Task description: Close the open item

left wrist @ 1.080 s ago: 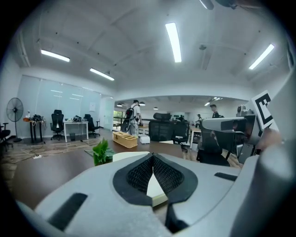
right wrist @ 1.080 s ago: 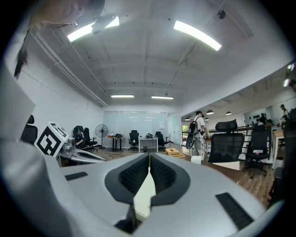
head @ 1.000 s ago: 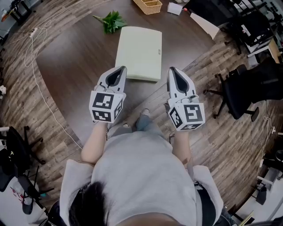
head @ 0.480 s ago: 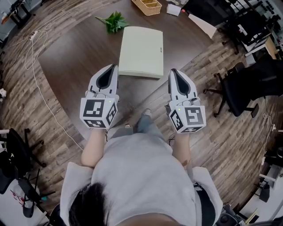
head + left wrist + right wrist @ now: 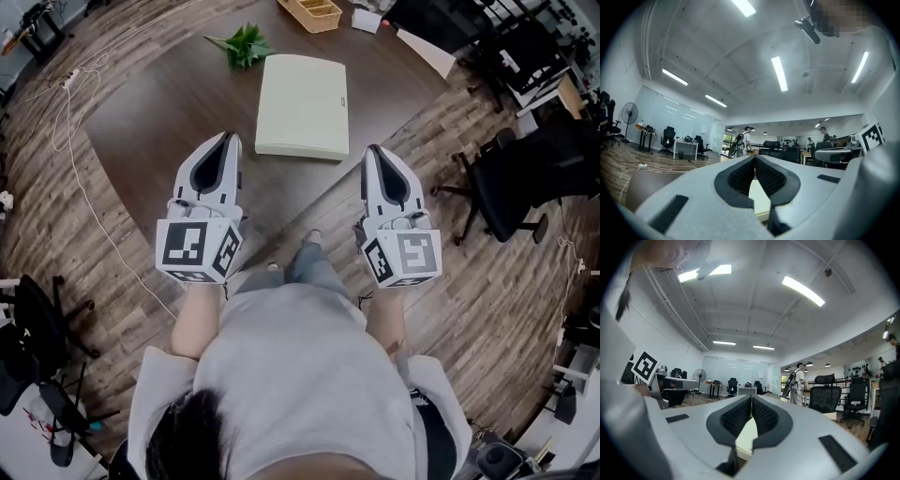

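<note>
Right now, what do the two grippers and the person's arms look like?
The left gripper and right gripper match: light grey shells tapering to a point, with a dark teardrop-shaped recess on top. Their fingers carry black, dimpled pads. Each ends in a white cube printed with black square markers. The person wears a pale grey short-sleeved T-shirt; the forearms are bare.

The dark brown wooden counter [image 5: 159, 112] looks smooth with a dull sheen, and the plank floor [image 5: 56, 216] around it is grainier. At twelve o'clock, the pale green flat rectangular case [image 5: 302, 105] is matt and smooth (plastic, seemingly). The left claw [image 5: 225, 141] and right claw [image 5: 372, 152] have matt light grey plastic shells and dark, finely knobbled pads [image 5: 742, 176].
</note>
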`<move>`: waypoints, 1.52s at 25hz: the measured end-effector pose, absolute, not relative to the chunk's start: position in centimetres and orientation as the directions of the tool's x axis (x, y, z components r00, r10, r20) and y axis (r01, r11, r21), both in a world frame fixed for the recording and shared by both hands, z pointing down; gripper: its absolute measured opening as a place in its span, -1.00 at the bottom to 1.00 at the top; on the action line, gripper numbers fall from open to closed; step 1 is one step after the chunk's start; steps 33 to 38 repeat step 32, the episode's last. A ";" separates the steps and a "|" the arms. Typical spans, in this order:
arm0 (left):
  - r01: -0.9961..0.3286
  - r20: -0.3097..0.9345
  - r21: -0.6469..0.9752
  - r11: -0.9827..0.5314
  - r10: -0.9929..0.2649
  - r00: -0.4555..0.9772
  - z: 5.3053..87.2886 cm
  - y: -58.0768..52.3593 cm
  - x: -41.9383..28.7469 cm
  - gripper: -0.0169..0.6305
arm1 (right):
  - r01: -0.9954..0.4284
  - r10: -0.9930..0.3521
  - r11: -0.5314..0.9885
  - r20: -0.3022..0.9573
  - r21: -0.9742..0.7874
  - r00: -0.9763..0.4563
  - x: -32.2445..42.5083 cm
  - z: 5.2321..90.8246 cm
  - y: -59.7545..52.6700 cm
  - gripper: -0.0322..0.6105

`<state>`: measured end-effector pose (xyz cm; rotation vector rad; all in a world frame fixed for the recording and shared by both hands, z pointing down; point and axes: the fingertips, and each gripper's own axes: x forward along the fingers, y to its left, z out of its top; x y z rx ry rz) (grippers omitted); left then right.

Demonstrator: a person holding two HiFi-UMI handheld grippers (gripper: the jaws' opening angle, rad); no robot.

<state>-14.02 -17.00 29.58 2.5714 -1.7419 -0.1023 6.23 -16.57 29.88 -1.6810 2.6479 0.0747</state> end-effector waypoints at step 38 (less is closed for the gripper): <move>-0.920 -0.064 0.003 -0.392 -0.918 0.391 29.0 -16.1 -13.7 -0.92 | -0.919 -0.916 0.390 -0.081 0.065 -0.394 6.0 28.1 -14.9 -0.86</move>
